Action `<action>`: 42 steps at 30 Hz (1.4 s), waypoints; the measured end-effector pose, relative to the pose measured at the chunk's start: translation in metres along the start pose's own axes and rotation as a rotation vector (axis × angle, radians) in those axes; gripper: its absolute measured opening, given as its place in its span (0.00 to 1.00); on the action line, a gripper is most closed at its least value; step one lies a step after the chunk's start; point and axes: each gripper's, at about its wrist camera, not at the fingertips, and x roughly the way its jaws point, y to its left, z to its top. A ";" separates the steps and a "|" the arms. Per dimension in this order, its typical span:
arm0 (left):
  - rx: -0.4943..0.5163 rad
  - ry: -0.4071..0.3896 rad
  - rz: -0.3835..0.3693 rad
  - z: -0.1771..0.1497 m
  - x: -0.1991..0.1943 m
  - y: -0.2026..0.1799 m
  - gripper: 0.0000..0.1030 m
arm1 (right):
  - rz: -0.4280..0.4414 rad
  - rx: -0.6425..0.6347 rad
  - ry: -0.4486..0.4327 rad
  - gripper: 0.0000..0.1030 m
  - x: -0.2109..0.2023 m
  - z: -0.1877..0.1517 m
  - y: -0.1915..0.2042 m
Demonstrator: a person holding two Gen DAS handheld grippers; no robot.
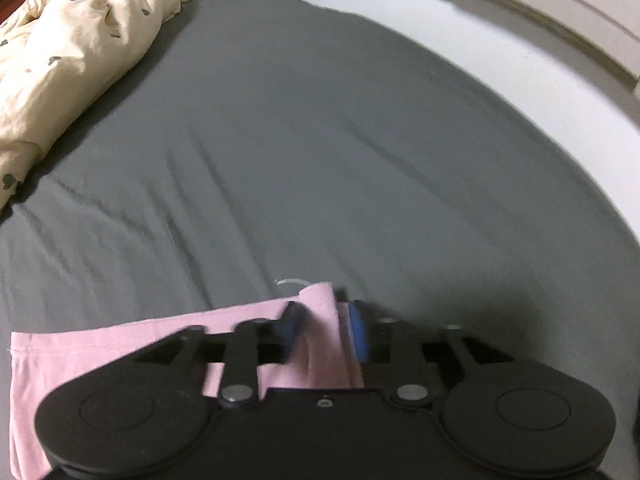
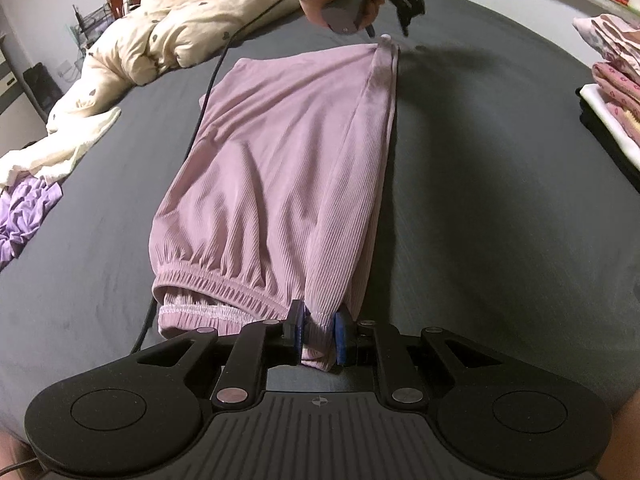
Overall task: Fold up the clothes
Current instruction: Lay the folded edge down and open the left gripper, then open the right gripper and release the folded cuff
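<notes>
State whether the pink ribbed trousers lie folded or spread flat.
Folded: the pink ribbed trousers lie doubled lengthwise on the grey sheet, two waistband layers stacked.

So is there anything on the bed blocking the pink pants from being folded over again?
Nothing visible does. The pink pants lie flat on the grey sheet; the quilt and the stacked clothes sit off to either side.

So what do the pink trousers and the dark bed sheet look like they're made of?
The pink trousers look like soft ribbed knit, matte: fine lengthwise ridges, a gathered elastic waistband, limp drape. The dark bed sheet looks like smooth grey woven or jersey cloth, matte, with shallow creases; which one I cannot tell.
</notes>
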 end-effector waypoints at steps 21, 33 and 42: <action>0.294 -0.045 -0.190 -0.228 -0.230 0.096 0.64 | -0.020 0.040 -0.016 0.14 -0.010 -0.003 0.000; 0.526 -0.141 -0.075 -0.392 -0.288 0.073 0.68 | 0.183 0.357 0.004 0.14 -0.019 0.014 -0.042; 0.384 -0.246 0.011 -0.404 -0.263 0.057 0.64 | 0.218 0.347 -0.004 0.14 -0.022 0.026 -0.040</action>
